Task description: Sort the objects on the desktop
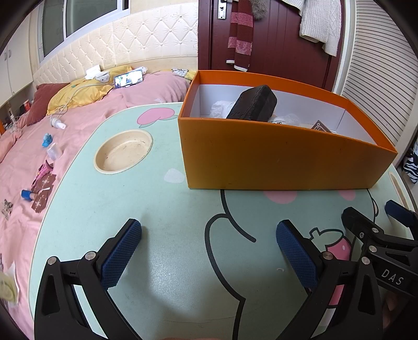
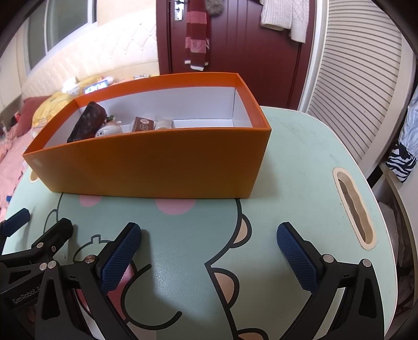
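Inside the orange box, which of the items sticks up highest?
The black pouch at the box's left end; it leans tilted above the rim, while the others sit low.

Ahead of the jaws and to the left lies a pink bed (image 1: 86,117) with a yellow pillow (image 1: 78,94), a lit phone (image 1: 128,78) and scattered small items. Straight ahead stands a dark red door (image 1: 274,39) hung with a striped scarf (image 1: 240,34) and a white sweater (image 2: 284,18); to the right, a slatted wardrobe front (image 2: 350,86).
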`<state>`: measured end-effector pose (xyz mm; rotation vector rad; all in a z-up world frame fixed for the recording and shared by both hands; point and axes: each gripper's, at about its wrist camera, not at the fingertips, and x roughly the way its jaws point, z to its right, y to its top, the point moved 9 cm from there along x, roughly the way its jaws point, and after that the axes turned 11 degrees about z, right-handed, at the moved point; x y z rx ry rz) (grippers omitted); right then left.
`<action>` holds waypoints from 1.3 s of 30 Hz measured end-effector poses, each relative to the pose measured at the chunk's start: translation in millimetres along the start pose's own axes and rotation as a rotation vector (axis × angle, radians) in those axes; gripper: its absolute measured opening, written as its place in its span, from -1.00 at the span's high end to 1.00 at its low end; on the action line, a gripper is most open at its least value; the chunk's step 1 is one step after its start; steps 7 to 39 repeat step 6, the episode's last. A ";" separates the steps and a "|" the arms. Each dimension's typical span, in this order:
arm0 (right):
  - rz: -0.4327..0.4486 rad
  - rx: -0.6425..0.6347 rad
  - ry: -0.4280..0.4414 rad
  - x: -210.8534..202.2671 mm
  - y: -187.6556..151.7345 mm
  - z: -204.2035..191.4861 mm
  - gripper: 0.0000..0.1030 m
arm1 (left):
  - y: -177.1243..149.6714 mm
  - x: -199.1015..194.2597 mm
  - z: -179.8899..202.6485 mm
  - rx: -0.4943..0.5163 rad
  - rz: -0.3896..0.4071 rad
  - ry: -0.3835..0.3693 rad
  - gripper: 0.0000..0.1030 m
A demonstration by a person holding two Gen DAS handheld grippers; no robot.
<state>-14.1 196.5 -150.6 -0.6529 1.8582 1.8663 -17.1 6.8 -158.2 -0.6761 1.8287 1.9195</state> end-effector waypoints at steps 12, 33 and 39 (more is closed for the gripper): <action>0.001 -0.001 0.000 0.1 0.8 0.2 -1.00 | -1.3 -1.7 2.9 0.007 0.007 -0.008 -0.99; 0.001 -0.001 0.000 0.1 0.8 0.2 -1.00 | -1.3 -1.7 2.9 0.007 0.007 -0.008 -0.99; 0.001 -0.001 0.000 0.1 0.8 0.2 -1.00 | -1.3 -1.7 2.9 0.007 0.007 -0.008 -0.99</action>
